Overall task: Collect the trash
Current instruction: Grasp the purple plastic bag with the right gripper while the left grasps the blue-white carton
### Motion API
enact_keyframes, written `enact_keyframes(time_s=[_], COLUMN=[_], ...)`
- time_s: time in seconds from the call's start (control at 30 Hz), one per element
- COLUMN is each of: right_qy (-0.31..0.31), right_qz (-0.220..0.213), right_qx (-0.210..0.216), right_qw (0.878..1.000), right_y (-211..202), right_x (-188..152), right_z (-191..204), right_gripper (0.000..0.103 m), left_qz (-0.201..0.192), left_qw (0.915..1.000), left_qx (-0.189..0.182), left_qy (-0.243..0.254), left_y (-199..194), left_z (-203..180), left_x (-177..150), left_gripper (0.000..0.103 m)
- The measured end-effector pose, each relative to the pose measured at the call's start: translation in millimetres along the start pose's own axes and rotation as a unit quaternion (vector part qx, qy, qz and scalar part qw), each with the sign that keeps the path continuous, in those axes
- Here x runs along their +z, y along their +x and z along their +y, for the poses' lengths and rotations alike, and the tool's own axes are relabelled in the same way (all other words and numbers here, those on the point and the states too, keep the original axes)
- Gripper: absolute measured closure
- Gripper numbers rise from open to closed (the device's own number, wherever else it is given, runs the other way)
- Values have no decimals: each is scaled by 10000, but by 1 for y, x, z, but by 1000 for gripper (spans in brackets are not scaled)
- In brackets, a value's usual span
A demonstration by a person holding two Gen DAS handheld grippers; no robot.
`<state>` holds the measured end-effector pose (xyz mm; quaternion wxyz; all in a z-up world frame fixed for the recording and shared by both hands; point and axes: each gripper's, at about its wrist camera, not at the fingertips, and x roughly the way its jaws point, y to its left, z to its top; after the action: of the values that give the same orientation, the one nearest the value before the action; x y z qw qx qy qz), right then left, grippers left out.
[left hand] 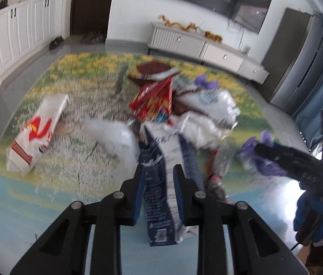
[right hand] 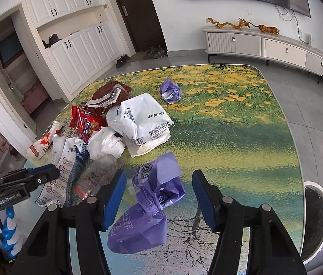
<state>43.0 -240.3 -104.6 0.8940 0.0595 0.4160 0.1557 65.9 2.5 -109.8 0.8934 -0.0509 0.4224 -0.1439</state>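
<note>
My left gripper point(left hand: 158, 178) is shut on a blue and white wrapper point(left hand: 161, 197), which also shows in the right wrist view point(right hand: 69, 169). Behind it lies a heap of trash: a red snack bag point(left hand: 154, 100), white bags point(left hand: 207, 114) and a brown packet point(left hand: 152, 68). My right gripper point(right hand: 158, 197) is open around a crumpled purple bag point(right hand: 152, 204) on the table. In the left wrist view the right gripper point(left hand: 283, 158) is at the right, by that purple bag point(left hand: 253, 153). A second purple wrapper point(right hand: 170, 90) lies farther back.
The table point(right hand: 241, 137) has a green and yellow flowered top. A white and red paper bag point(left hand: 35, 133) lies at its left. A dark round bin point(right hand: 315, 215) stands by the table's right edge. A TV cabinet point(right hand: 264, 45) lines the far wall.
</note>
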Motion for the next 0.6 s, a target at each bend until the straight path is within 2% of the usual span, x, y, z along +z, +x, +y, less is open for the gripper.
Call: enact_keyframes(time_s=[0.1,0.3,0.5,0.6], right_qy=[12,28,5,-12], right_qz=[-20,20,83,71], right_qx=[22,53,111,116], right_qw=[10000,10000,9999,9999], right_y=[-1,0,5,6], right_x=[0,-1,-2,-4], right_z=[1,1,2,2], right_gripper=[46,47,54,56], left_qz=[-74,259,373,383], left_qw=[9999,9997,9993,9993], left_qx=[-37,-47,28,7], left_qy=[144,26,-11,-16], left_y=[-4,14,21,21], left_z=[-6,-6,-2,-2], left_x=[3,-1,-5,-6], left_gripper=[79,79,80,90])
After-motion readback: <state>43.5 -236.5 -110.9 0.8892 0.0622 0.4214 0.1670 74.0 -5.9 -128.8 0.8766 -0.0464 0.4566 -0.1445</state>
